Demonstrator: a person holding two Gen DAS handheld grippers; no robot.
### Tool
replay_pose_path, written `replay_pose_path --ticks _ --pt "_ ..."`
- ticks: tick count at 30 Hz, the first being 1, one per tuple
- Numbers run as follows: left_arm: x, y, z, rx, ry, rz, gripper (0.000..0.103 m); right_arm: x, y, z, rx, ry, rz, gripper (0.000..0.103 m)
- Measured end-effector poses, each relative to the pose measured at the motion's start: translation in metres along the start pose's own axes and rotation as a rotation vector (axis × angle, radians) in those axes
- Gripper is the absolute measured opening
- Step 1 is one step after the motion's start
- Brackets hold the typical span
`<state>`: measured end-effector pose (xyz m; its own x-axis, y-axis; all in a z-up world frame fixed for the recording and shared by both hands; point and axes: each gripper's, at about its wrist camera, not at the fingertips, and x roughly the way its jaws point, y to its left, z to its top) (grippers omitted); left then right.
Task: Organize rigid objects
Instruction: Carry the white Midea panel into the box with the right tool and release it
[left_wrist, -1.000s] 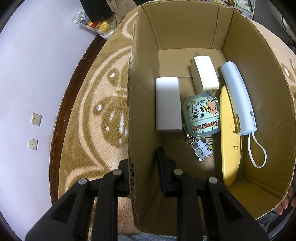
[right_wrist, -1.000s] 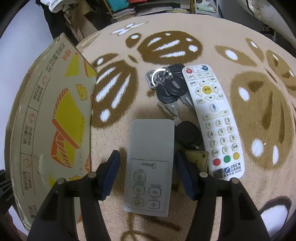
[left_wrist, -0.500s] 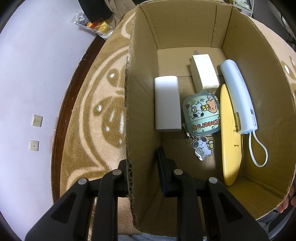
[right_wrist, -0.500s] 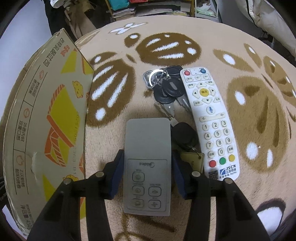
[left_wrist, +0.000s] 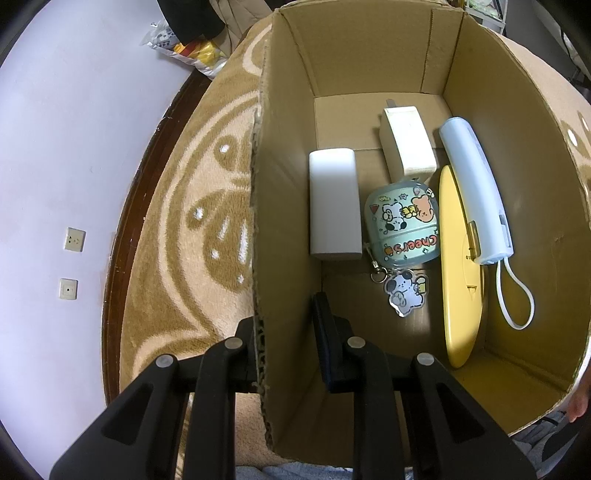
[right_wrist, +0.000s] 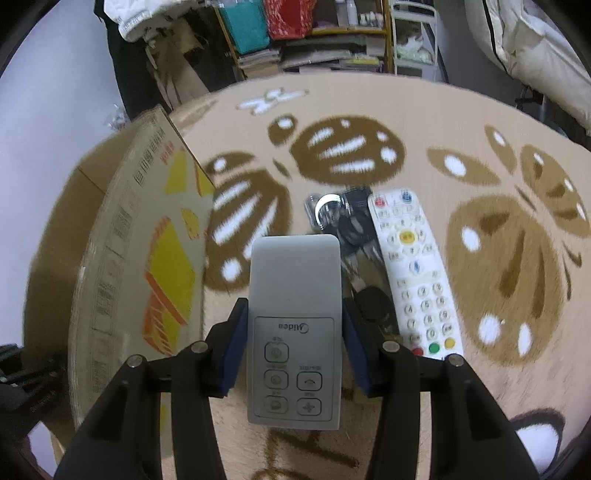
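My left gripper (left_wrist: 288, 339) is shut on the left wall of the open cardboard box (left_wrist: 277, 206), one finger outside and one inside. In the box lie a white block (left_wrist: 334, 203), a cream charger (left_wrist: 406, 146), a cartoon case with a keychain (left_wrist: 402, 225), a yellow disc (left_wrist: 460, 266) and a pale blue device with a strap (left_wrist: 476, 192). My right gripper (right_wrist: 293, 343) is shut on a grey Midea remote (right_wrist: 295, 314), lifted off the rug. A white TV remote (right_wrist: 413, 273) and a bunch of keys (right_wrist: 343, 218) lie on the rug.
The box's printed outer wall (right_wrist: 147, 266) stands left of the held remote. The patterned tan rug (right_wrist: 517, 258) covers a round surface. Shelves and clutter (right_wrist: 314, 37) stand beyond it. A white wall with sockets (left_wrist: 74, 240) is on the left.
My right gripper closed its fingers on the grey remote and lifted it off the rug, and the view tilted up. The left gripper stays clamped on the box wall.
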<state>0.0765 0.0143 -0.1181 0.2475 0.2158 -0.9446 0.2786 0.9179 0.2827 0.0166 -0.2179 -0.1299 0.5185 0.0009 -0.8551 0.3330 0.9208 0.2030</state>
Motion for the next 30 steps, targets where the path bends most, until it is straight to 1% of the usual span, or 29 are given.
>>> replay_pose_path --ticks 7,11,13,18,24,30 --pt "-0.001 -0.006 -0.003 0.02 -0.004 0.025 0.021 -0.03 0.014 0.018 -0.03 -0.116 0.061 0.052" --pt "-0.002 -0.006 -0.003 0.016 -0.004 0.016 0.021 -0.047 0.025 0.024 -0.033 -0.175 0.078 0.052" --pt "-0.001 -0.005 -0.002 0.01 0.001 0.009 0.021 -0.057 0.029 0.027 -0.024 -0.206 0.098 0.052" --pt "0.001 0.0 0.0 0.003 0.005 -0.002 0.02 -0.081 0.047 0.029 -0.057 -0.267 0.148 0.052" --pt "0.002 0.003 0.001 -0.006 0.007 -0.011 0.02 -0.093 0.066 0.028 -0.097 -0.312 0.198 0.052" --pt "0.004 0.004 0.001 -0.007 0.007 -0.011 0.02 -0.083 0.081 0.025 -0.139 -0.287 0.235 0.052"
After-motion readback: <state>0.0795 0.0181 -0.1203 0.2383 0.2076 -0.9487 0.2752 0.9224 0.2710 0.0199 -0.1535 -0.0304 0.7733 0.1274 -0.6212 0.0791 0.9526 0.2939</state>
